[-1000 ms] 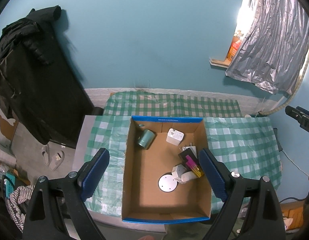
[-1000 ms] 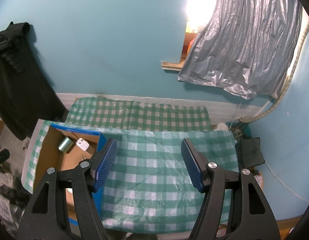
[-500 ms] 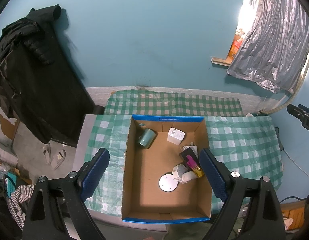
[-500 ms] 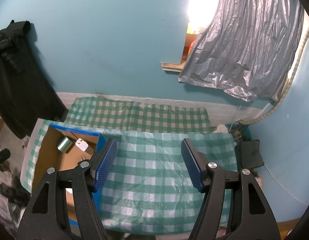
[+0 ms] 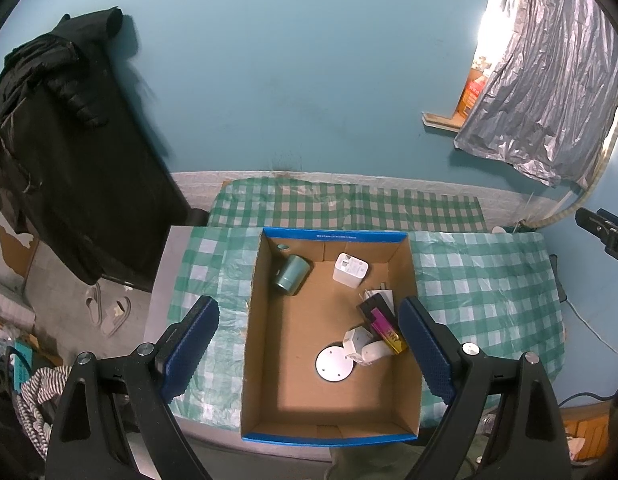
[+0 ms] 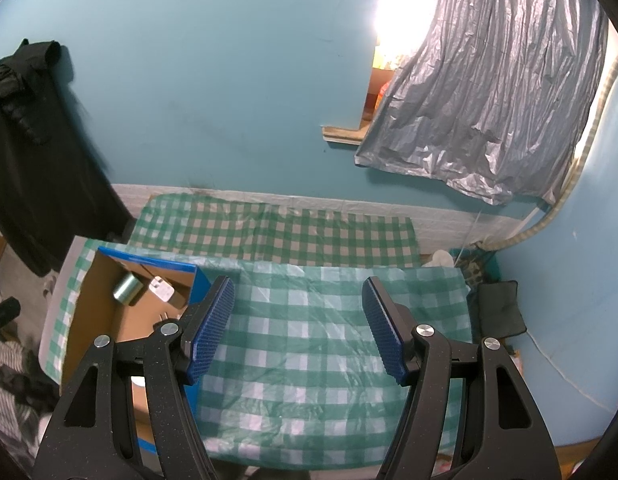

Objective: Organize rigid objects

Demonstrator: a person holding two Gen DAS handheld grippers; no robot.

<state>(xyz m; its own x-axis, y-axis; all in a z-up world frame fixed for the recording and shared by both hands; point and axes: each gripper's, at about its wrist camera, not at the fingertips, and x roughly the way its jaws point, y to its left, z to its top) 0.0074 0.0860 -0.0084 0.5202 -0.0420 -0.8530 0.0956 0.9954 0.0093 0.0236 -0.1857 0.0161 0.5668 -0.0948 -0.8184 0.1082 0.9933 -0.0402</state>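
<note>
**A:** Left wrist view first: your left gripper (image 5: 309,344) hangs above the cardboard box (image 5: 269,360) with its jaws spread wide and nothing between the pads; the box's two long walls sit inside that span.

**B:** And what lies in the box?

**A:** A teal cylinder (image 5: 292,280) lies on its side in the far left corner; a white charger block (image 5: 350,270) sits beside it near the far wall; against the right wall you have a black item (image 5: 373,305) with a pink-and-yellow piece (image 5: 387,330) on it; just in front, a white gadget (image 5: 363,350) touches a round white disc (image 5: 334,365). What the small pieces are exactly, I cannot tell.

**B:** Where is your right gripper?

**A:** Your right gripper (image 6: 299,330) is off to the right of the box, over bare green checked tablecloth (image 6: 309,380); its blue pads stand apart and pinch nothing; the box's blue corner shows just behind its left finger.

**B:** Anything loose on the cloth?

**A:** From both views, the cloth beside the box shows only its checks; a black coat (image 5: 69,160) hangs at the left; a silver sheet (image 6: 489,100) drapes the window.
</note>
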